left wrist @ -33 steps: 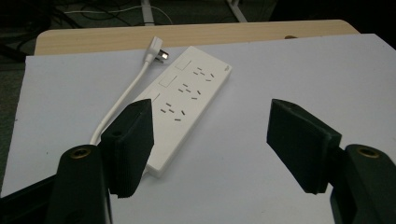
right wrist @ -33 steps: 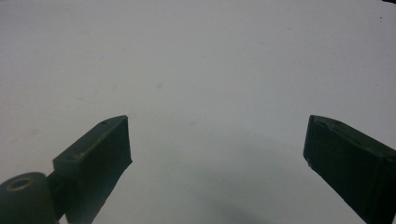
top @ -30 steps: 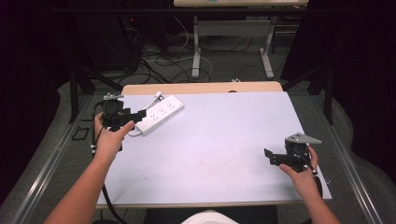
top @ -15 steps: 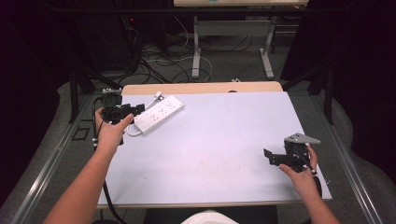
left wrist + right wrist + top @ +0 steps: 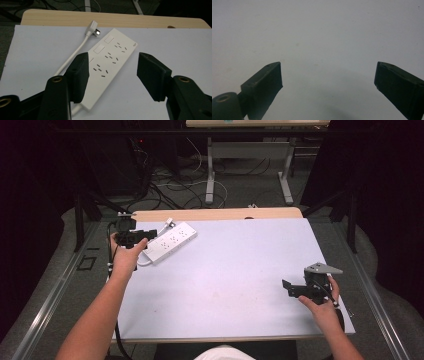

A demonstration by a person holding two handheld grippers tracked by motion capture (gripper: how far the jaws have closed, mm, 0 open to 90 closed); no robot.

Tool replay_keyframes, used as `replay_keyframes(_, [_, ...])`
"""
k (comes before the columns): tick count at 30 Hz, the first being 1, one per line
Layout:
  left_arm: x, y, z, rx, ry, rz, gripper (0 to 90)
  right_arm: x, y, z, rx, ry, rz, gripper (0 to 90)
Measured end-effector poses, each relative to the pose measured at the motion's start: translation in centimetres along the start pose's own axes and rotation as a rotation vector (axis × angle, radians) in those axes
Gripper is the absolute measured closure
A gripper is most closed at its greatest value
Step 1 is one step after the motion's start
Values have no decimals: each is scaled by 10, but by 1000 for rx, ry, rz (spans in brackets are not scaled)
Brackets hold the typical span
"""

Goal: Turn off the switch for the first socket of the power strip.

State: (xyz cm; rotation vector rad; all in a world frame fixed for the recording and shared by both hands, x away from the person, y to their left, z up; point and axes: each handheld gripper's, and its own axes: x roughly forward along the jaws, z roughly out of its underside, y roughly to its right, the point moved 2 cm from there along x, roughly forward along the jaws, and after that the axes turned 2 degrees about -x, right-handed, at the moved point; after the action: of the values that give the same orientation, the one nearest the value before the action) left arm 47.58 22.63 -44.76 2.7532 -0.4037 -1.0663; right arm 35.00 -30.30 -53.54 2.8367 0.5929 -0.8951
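Approach step, I judge — the left claw, jaws wide, hovers over the white plastic power strip; next, closing squarely across it. The right claw gapes wide over the pale counter.

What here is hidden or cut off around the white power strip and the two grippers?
- White power strip: near end hidden behind the left gripper, left gripper view.
- Its white cord: lower run hidden likewise.
- Strip's sockets too small in the high view.
- Right gripper: jaw bases cut off at the bottom edge, right gripper view.
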Motion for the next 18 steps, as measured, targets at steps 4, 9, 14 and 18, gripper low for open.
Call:
replay_keyframes(4, [8,-2,-1,-12,-18,-2,451,1,1,1,-2,-3,-1,71])
replay_keyframes(9, [20,-4,-1,-30,-29,-17,461,2,1,1,0,-2,-1,71])
replay_keyframes(14, [30,-7,-2,-52,-25,-15,493,2,0,1,7,-6,-5,71])
replay_keyframes(18, [35,-13,-4,-61,-33,-36,538,2,1,2,5,-8,-3,71])
